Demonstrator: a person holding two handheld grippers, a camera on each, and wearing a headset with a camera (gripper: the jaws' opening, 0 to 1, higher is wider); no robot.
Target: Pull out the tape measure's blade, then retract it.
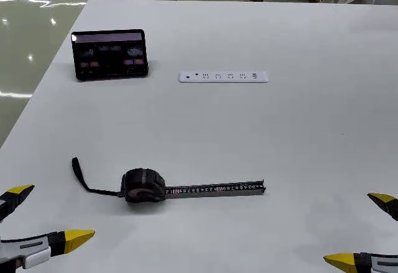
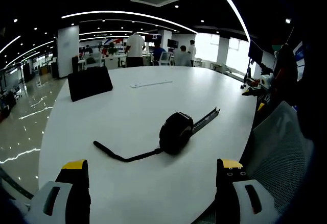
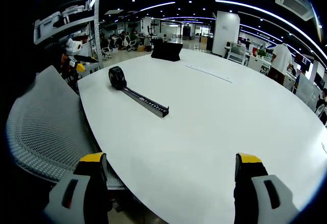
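Tape measure (image 1: 143,186) is lying near the white table's (image 1: 249,130) front edge. Its blade (image 1: 214,189) is sticking out flat toward the right, long axis running left to right, and its strap (image 1: 81,175) is trailing leftward. The left gripper (image 1: 51,214) and right gripper (image 1: 359,229) are hovering well clear of it, jaws spread apart and gripping nothing.

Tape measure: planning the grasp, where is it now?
Head view: the tape measure lies low-centre on the white table, nearer the left gripper, blade out toward the right.

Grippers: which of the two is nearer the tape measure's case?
The left gripper: it sits by the case at the strap end, while the right gripper lies beyond the tip of the extended blade.
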